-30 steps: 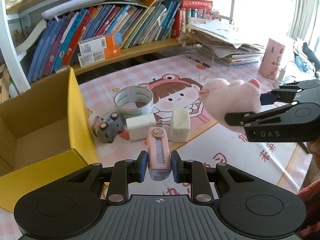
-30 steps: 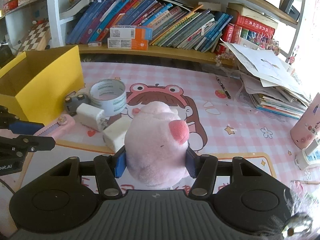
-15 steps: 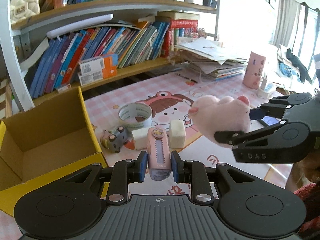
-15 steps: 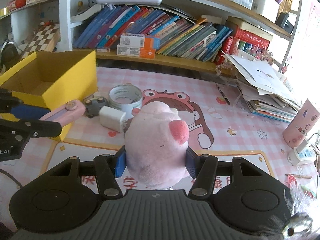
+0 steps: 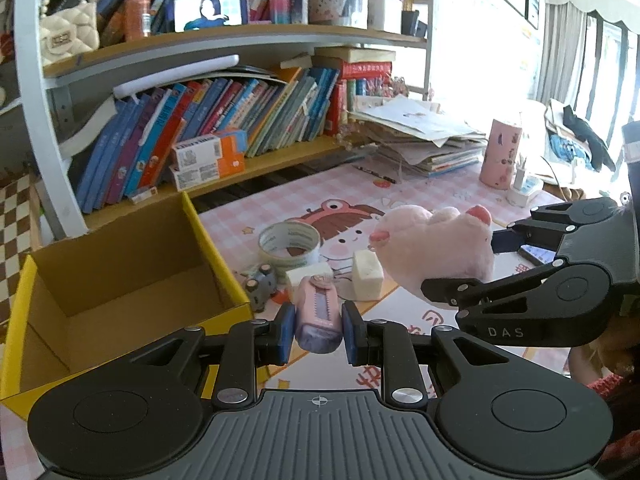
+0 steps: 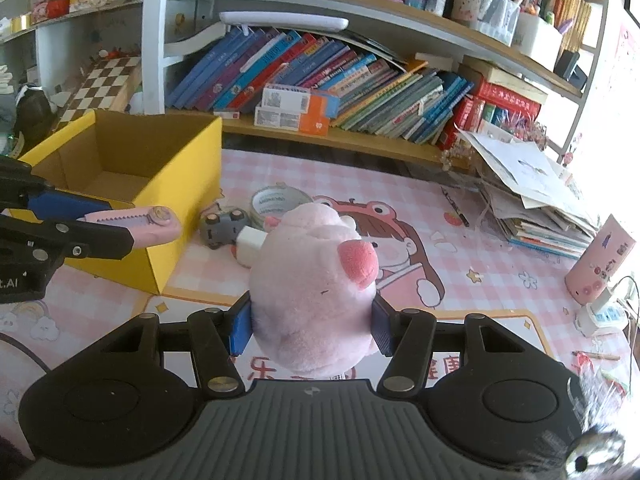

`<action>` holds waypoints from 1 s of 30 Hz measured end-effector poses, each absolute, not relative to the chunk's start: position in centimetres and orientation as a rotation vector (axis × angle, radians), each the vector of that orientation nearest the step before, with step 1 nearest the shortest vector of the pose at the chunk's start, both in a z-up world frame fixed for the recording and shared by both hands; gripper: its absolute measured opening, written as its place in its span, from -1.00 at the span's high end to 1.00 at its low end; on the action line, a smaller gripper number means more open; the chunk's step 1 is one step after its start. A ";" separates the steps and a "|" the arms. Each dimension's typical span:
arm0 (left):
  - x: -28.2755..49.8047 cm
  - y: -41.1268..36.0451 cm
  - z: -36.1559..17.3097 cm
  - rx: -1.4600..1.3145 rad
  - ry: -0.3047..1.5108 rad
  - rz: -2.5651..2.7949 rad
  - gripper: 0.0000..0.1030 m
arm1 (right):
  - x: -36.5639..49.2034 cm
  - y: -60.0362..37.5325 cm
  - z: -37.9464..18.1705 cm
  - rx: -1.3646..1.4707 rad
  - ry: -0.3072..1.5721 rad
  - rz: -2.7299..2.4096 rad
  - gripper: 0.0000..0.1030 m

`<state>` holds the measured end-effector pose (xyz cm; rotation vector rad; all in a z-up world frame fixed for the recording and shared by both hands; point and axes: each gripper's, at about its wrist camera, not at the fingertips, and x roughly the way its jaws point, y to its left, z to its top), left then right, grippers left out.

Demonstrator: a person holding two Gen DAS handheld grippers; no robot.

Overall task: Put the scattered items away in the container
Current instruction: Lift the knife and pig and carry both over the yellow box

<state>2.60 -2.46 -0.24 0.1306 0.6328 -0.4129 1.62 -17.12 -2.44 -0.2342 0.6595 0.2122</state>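
My left gripper is shut on a pink utility knife, held in the air just right of the open yellow box; the knife also shows in the right wrist view. My right gripper is shut on a pink plush pig, held above the mat; the pig shows in the left wrist view. On the mat lie a tape roll, a grey toy car and two white blocks.
The yellow box stands at the left, open and empty inside. A bookshelf runs along the back. A stack of papers, a pink cup and a pen sit at the right.
Both grippers have risen and pulled back from the mat with their loads. The knife now hangs nearer the box's right wall.
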 end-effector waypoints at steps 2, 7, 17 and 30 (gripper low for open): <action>2.5 -1.8 0.0 0.120 0.625 -0.406 0.55 | 1.4 -16.6 -2.3 -0.241 0.651 0.215 -0.07; 2.3 -0.2 0.9 0.086 0.598 -0.387 0.55 | 1.3 -15.5 -1.9 -0.257 0.629 0.223 -0.07; 2.0 3.2 2.6 -0.001 0.554 -0.339 0.55 | 1.7 -13.6 -1.1 -0.284 0.593 0.248 -0.07; 2.1 6.2 3.3 -0.068 0.527 -0.271 0.55 | 2.8 -11.5 -0.2 -0.304 0.604 0.326 -0.07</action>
